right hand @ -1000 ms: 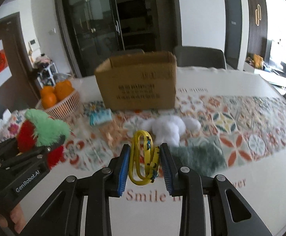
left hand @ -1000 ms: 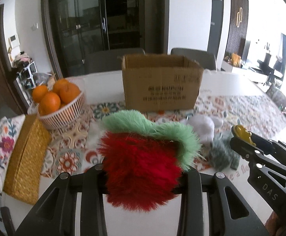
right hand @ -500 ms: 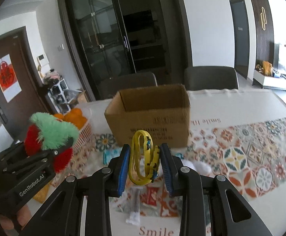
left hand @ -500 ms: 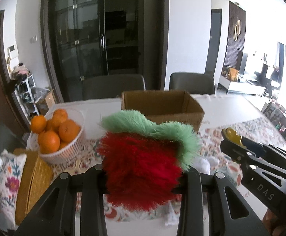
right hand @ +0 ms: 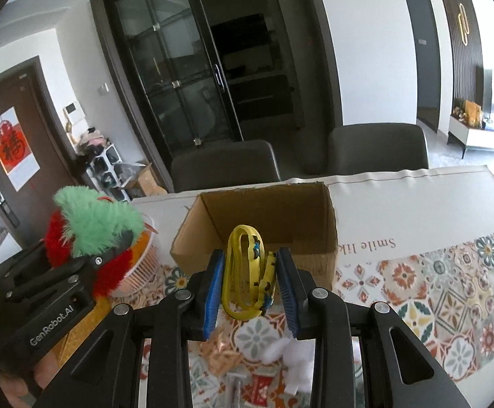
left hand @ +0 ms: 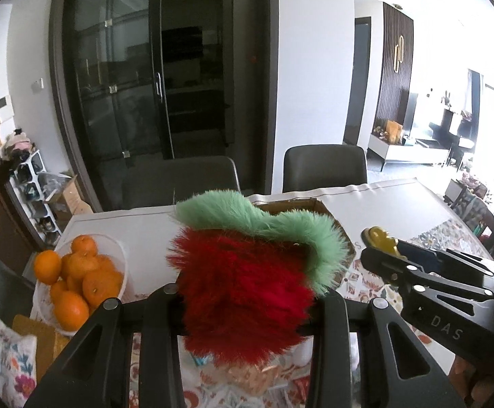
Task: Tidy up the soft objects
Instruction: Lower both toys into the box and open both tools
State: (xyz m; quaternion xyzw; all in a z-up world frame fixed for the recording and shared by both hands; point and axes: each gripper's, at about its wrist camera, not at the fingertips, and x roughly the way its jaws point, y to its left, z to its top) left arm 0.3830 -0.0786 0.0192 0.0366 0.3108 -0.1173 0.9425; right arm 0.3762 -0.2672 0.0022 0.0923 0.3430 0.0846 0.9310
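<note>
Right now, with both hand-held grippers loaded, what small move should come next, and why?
Probably ease the right hand-held gripper forward over the open cardboard box before releasing. It is shut on the yellow band, which sits short of the box's near wall, and the box looks empty.

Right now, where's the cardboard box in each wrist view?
Left wrist: cardboard box at centre, mostly hidden behind the red-and-green plush clamped in the left gripper.
Right wrist: box open-topped at centre, just beyond the right gripper holding the yellow band.
Shared landmark: orange basket, left of the box in both.
</note>
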